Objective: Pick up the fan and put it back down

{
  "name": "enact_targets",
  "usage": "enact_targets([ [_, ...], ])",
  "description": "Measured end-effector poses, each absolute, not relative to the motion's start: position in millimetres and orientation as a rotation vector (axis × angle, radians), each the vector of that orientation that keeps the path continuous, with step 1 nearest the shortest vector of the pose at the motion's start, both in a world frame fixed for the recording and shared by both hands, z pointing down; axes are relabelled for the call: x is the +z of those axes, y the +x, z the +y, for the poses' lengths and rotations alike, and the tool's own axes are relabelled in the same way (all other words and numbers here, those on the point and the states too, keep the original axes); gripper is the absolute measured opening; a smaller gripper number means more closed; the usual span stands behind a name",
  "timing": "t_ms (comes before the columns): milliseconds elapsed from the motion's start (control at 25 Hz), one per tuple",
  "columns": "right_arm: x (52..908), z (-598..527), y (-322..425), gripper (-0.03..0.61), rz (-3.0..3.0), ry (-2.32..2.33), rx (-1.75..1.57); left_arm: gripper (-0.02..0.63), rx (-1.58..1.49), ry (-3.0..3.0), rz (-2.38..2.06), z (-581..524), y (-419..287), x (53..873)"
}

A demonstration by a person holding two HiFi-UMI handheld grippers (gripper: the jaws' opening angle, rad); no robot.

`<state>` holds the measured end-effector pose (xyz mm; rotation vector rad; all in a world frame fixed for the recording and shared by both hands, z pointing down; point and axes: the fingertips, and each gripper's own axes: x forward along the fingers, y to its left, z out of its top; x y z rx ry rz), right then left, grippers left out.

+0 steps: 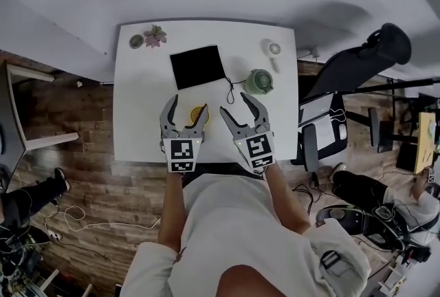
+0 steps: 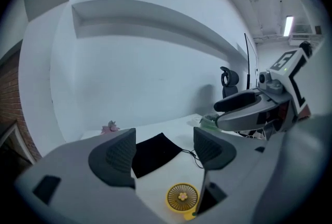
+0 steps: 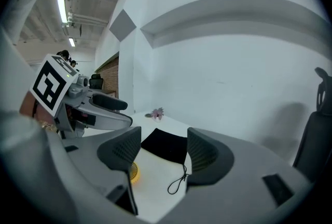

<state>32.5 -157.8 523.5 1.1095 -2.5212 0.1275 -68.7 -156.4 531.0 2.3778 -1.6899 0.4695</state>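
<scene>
A small yellow fan (image 1: 198, 113) lies flat on the white table (image 1: 137, 117). It sits just below my left gripper (image 1: 189, 110), near the right jaw; in the left gripper view the yellow fan (image 2: 182, 196) shows low between the jaws, untouched. A white hand fan (image 1: 274, 50) lies at the table's back right. My left gripper (image 2: 163, 153) is open and empty. My right gripper (image 1: 238, 106) hovers beside it, also open and empty; in its own view the right gripper (image 3: 162, 153) frames the yellow fan (image 3: 134, 172) at its left jaw.
A black pouch (image 1: 198, 67) with a cord (image 3: 179, 181) lies mid-table. A green teapot (image 1: 259, 82) stands right of it. A pink plant (image 1: 155, 35) and a small round dish (image 1: 136, 41) sit at the back left. A black office chair (image 1: 357, 62) stands to the right.
</scene>
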Motion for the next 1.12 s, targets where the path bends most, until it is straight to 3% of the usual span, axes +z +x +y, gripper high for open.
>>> enact_targets([
  [520, 435, -164, 47, 0.277, -2.657, 1.194, -0.005, 0.334, 0.32, 2.501, -1.787, -154, -68, 437],
  [1120, 427, -177, 35, 0.273, -2.623, 1.264, -0.015, 0.325, 0.353, 2.611, -1.703, -170, -74, 428],
])
